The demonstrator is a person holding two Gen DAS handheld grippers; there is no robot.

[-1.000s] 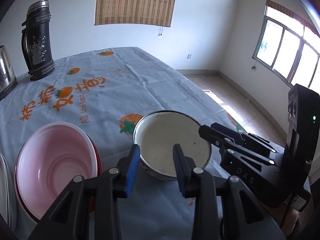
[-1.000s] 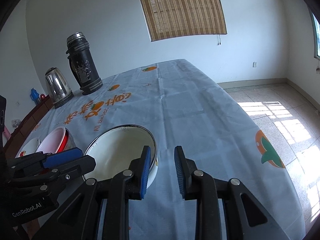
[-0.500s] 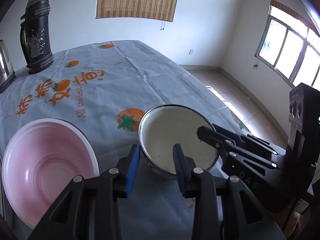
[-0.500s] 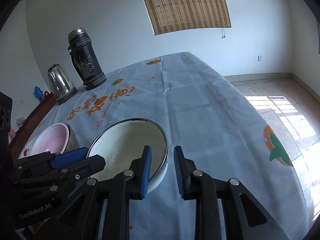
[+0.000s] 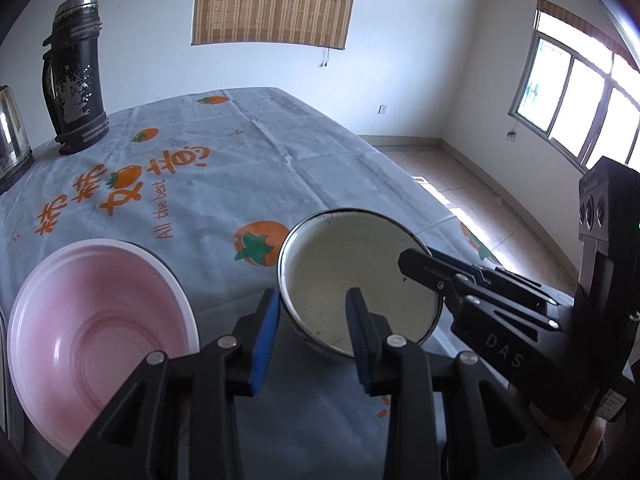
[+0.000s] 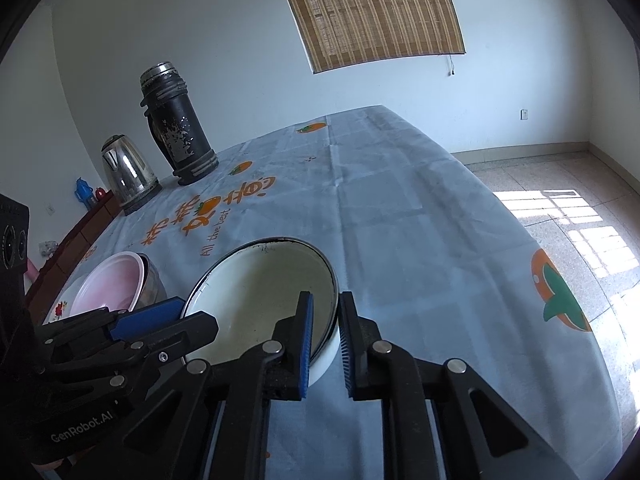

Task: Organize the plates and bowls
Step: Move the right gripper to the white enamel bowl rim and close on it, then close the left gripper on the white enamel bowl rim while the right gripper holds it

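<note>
Now the right gripper (image 6: pixel 323 340) has just closed onto the near-right rim of the white enamel bowl (image 6: pixel 256 292) — lift level; the left gripper (image 5: pixel 312 336) straddles its near-left rim, jaws apart.

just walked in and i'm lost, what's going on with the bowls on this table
A person is tidying dishes with a handheld gripper in each hand. The right gripper has just been closing its jaws on the rim of the white enamel bowl, one pad inside and one outside. The left gripper straddles the opposite side of that rim, jaws apart and not visibly pinching. A pink bowl sits to the left, nested in a metal bowl on the blue tablecloth.
</note>
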